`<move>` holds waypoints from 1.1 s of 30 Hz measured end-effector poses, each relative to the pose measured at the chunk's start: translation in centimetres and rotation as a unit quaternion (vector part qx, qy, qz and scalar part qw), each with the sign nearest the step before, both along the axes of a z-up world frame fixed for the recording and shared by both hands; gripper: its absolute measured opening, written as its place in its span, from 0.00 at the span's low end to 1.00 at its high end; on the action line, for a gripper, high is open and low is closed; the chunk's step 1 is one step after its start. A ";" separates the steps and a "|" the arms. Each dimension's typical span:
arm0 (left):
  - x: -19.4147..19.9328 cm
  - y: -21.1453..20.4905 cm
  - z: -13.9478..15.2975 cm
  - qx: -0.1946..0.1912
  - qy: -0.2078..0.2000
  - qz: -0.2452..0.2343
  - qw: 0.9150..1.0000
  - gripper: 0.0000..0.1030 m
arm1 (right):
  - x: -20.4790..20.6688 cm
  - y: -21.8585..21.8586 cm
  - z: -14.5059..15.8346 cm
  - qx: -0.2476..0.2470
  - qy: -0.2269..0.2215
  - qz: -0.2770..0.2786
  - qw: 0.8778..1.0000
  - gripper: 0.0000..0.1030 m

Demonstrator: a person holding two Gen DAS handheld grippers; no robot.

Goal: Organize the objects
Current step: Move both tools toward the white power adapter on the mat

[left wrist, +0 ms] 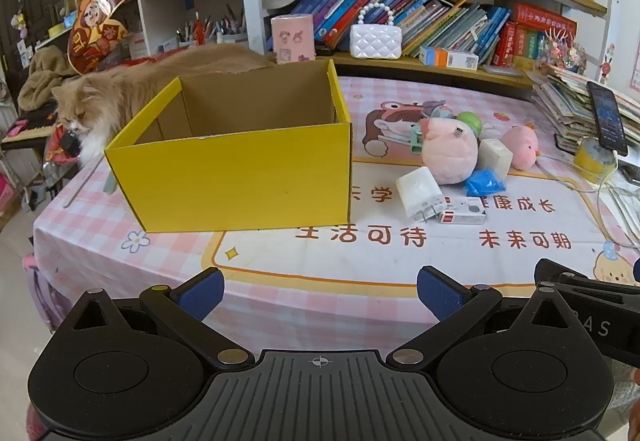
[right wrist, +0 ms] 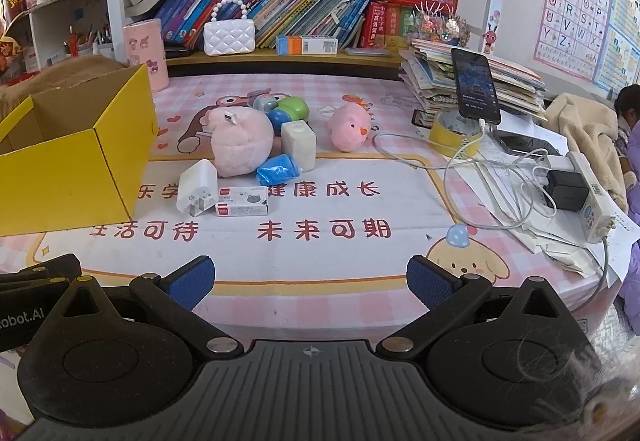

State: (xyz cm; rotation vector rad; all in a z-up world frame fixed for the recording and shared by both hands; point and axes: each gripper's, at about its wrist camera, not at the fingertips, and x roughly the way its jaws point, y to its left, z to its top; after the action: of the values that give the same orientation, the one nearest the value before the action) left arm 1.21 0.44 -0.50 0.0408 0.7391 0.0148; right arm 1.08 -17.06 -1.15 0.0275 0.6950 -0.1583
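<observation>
Yellow box [left wrist: 240,177] near counter's [left wrist: 360,265] left edge, cat [left wrist: 120,97] half hidden behind it, both grippers' [left wrist: 320,293] [right wrist: 310,281] jaws wide, empty, toys [right wrist: 240,145] mid-counter

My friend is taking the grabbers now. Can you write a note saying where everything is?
Left gripper: open, empty, at the near table edge.
Right gripper: open, empty, beside it.
Yellow box: on the table's left, looks empty.
Done: nothing packed yet.
Left: the big pink plush, pink chick, white charger, small carton and blue packet, all lying right of the box.
</observation>
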 end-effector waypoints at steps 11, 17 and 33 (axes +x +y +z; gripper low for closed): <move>0.8 -0.2 -0.4 0.002 0.016 -0.002 1.000 1.00 | 1.1 -0.3 -0.4 0.006 0.013 0.002 1.000 1.00; 1.3 -0.5 -0.6 0.005 0.022 -0.003 1.000 1.00 | 1.5 -0.6 -0.6 0.013 0.020 0.003 1.000 1.00; 3.4 -2.5 -1.2 0.005 0.041 -0.005 0.999 1.00 | 3.9 -2.8 -1.3 0.024 0.039 0.007 0.999 1.00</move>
State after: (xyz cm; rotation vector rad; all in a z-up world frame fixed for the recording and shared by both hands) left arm 4.61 -2.01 -1.71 0.0547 0.8200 0.0079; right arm 5.01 -19.86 -2.42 0.0618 0.7768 -0.1296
